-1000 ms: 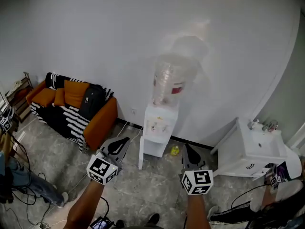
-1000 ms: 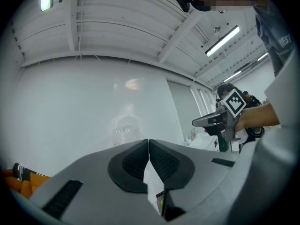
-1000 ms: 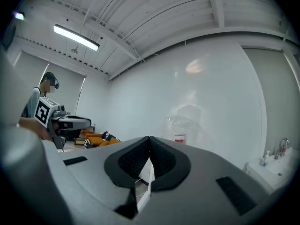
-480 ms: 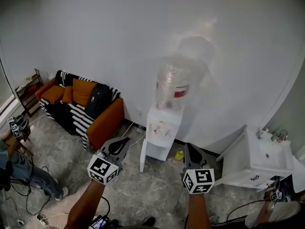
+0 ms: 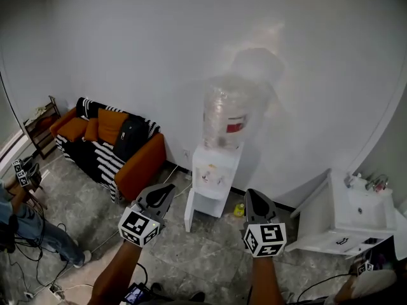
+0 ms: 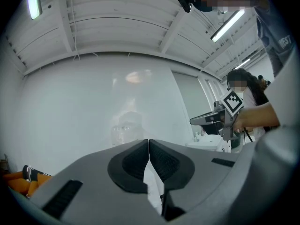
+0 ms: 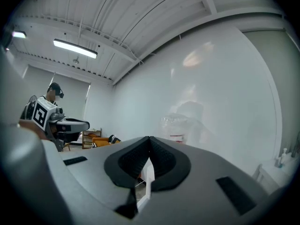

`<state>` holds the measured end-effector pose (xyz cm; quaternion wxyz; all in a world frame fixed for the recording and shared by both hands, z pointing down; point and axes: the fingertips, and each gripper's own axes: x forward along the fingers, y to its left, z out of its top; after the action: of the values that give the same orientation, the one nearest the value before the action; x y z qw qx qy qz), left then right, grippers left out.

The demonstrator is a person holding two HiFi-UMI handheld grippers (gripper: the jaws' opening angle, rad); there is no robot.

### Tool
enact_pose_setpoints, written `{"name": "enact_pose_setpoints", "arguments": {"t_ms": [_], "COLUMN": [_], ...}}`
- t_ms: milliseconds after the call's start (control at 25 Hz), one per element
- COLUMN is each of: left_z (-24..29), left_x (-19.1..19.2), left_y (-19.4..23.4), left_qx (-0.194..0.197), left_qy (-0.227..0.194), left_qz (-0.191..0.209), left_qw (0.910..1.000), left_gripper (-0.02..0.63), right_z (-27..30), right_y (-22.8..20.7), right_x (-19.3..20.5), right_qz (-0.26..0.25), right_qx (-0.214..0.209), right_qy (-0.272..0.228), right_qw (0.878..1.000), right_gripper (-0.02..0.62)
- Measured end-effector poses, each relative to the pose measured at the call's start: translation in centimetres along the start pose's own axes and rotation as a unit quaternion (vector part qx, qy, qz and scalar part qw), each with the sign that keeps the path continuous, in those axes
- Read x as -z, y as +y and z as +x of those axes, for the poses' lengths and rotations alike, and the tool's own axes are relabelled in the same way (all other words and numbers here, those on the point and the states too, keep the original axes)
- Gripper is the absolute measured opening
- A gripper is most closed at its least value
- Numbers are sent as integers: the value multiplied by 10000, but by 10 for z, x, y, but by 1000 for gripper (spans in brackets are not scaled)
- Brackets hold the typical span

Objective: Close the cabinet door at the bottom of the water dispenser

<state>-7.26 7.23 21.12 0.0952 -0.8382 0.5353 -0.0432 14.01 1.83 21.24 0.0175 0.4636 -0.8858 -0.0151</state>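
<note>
- Landmark: one white floor-standing water dispenser (image 5: pixel 216 170) against the pale wall, with a clear plastic bottle with a red label (image 5: pixel 226 114) upside down on top of it.
- Task item: the white cabinet door (image 5: pixel 189 211) at the dispenser's base. It is open, standing out from the lower left corner of the dispenser toward me, edge-on in my head view.
- Left gripper (image 5: pixel 166 190): grey, with a black-and-white marker cube. I hold it level in front of the dispenser, to its left and well short of the door. Its own view shows the black ribbed pads (image 6: pixel 138 159) pressed together with nothing between them.
- Right gripper (image 5: pixel 253 197): same build. I hold it level in front of the dispenser, to its right and clear of it. Its pads (image 7: pixel 161 159) also meet, and nothing is gripped.
- Small yellow object (image 5: pixel 239 210): on the floor, just right of the dispenser's base. I cannot tell what it is.
- Orange sofa with a black-and-white striped throw (image 5: pixel 121 161): along the wall, left of the dispenser. A black bag (image 5: pixel 130 135) lies on its seat.
- White washbasin cabinet (image 5: pixel 343 224): against the wall, well to the right of the dispenser.
- Grey stone-tile floor (image 5: pixel 191 250): in front of the dispenser, with dark cables running across it on the left.
</note>
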Motion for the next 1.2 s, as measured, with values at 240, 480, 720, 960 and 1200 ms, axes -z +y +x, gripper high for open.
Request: {"name": "enact_pose_setpoints", "arguments": {"t_ms": [240,480,720,960,1200], "left_z": [24,59,102,137,163], "left_x": [7,13,16,24,35], "left_y": [-2,0,16,42,67], "left_qx": [139,449,795,1081,1295], "left_qy": [1,-100,-259,-290,-254], "left_qz": [-62,-137,-238,-317,-377], "left_qw": [9999,9988,9962,9932,9905], "left_gripper": [20,20,20,20,20], "right_z": [6,15,34,64,93], "right_y": [-11,-22,-38,-48,-51], "right_x": [5,13,17,15,15], "right_qz": [12,-63,-129,-114,-78], "right_qx": [94,320,659,967,1177], "right_qy": [54,162,266,317,377], "right_qw": [9999,9993,9974,9947,9923], "right_gripper": [28,28,28,28,28]}}
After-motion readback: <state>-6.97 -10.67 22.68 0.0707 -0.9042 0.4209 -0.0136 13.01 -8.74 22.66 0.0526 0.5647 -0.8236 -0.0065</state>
